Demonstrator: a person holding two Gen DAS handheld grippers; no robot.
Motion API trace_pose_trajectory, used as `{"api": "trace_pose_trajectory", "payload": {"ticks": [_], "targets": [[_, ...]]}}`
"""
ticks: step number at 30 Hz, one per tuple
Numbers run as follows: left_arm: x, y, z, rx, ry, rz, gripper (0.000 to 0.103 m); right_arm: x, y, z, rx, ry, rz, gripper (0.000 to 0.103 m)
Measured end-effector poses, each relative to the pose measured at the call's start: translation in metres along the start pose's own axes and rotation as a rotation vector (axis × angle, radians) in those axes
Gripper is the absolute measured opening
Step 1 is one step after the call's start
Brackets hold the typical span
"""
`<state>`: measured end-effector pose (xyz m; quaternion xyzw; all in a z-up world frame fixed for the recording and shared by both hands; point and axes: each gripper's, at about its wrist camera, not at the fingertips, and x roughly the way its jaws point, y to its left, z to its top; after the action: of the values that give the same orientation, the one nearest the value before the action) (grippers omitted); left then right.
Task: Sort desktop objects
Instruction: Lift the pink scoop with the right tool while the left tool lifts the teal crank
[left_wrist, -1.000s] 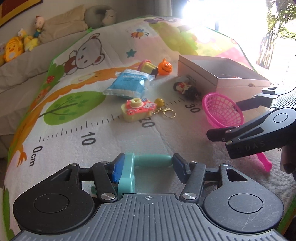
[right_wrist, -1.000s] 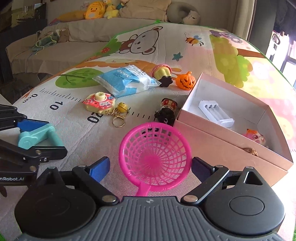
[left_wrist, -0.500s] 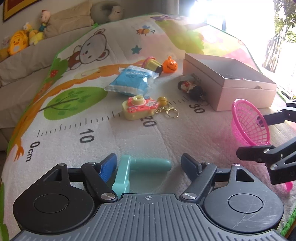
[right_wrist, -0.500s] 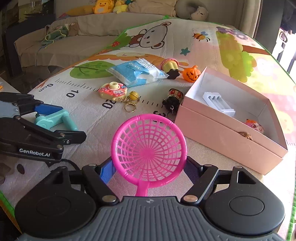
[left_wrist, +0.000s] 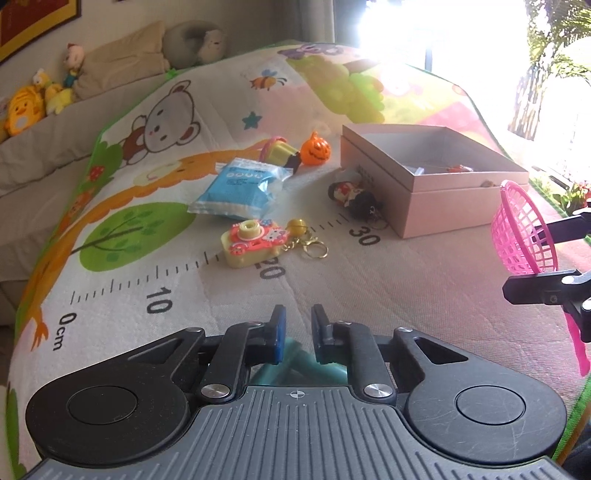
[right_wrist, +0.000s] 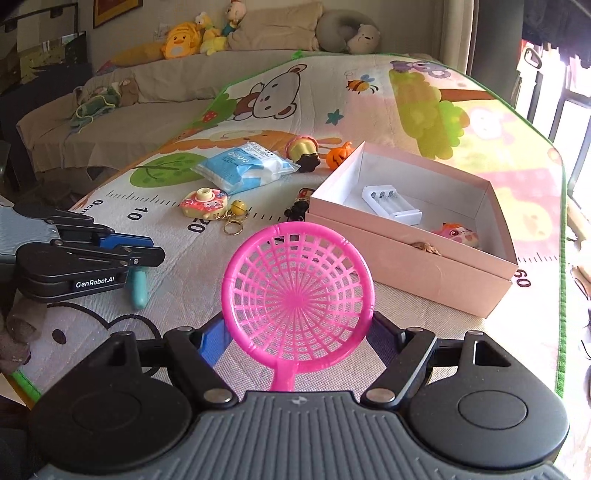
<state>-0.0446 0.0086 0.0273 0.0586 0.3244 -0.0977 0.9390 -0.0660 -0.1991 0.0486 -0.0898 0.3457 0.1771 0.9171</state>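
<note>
The pink strainer (right_wrist: 297, 293) is sitting in the right gripper (right_wrist: 297, 332), handle pointing back at the wrist, with the open pink box (right_wrist: 413, 236) lying just ahead-right, while the left gripper (left_wrist: 297, 338) is clamping a teal toy (right_wrist: 139, 286).

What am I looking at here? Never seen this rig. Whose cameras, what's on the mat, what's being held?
There is no robot arm. A person holds a two-finger gripper in each hand, and each gripper carries a wide-angle camera that looks forward along its fingers, so there is one picture per hand.

In its own view, the left gripper is shut. A teal toy sits under it, and I can't tell whether it is gripped. The right gripper holds a pink strainer by its rim, above the mat.

On the play mat lie a toy camera keychain, a blue packet, an orange pumpkin, a small figure and an open pink box, which already holds a white battery case.
</note>
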Motion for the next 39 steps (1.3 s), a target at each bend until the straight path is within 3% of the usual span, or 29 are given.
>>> {"api": "trace_pose_trajectory", "payload": {"ticks": [2,6,13,18,23,29,36,39], "targets": [[-0.007,0.003,-0.003,-0.005,-0.017,0.004,0.020,-0.001,-0.002,0.000,0.008,-0.012,-0.012,0.078],[-0.013,0.014,-0.017,0.006,-0.006,0.036,0.049,-0.003,-0.002,-0.003,0.027,-0.034,-0.017,0.078],[-0.012,0.034,-0.021,0.012,0.019,0.193,0.065,0.003,0.001,-0.011,0.033,-0.039,0.003,0.078],[-0.042,0.036,-0.028,-0.011,-0.002,0.090,0.093,0.006,0.005,-0.016,0.020,-0.045,0.001,0.078],[-0.054,0.021,-0.041,0.069,0.026,0.072,0.094,0.009,0.003,-0.020,0.032,-0.045,0.005,0.078],[-0.031,0.021,-0.040,-0.014,0.117,0.030,0.079,0.012,0.004,-0.022,0.039,-0.040,0.013,0.078],[-0.022,-0.003,-0.024,-0.012,0.071,-0.124,0.079,0.013,0.002,-0.024,0.048,-0.033,-0.001,0.077],[-0.034,-0.014,-0.022,0.058,0.015,-0.201,0.081,0.016,0.001,-0.025,0.050,-0.023,-0.008,0.076]]}}
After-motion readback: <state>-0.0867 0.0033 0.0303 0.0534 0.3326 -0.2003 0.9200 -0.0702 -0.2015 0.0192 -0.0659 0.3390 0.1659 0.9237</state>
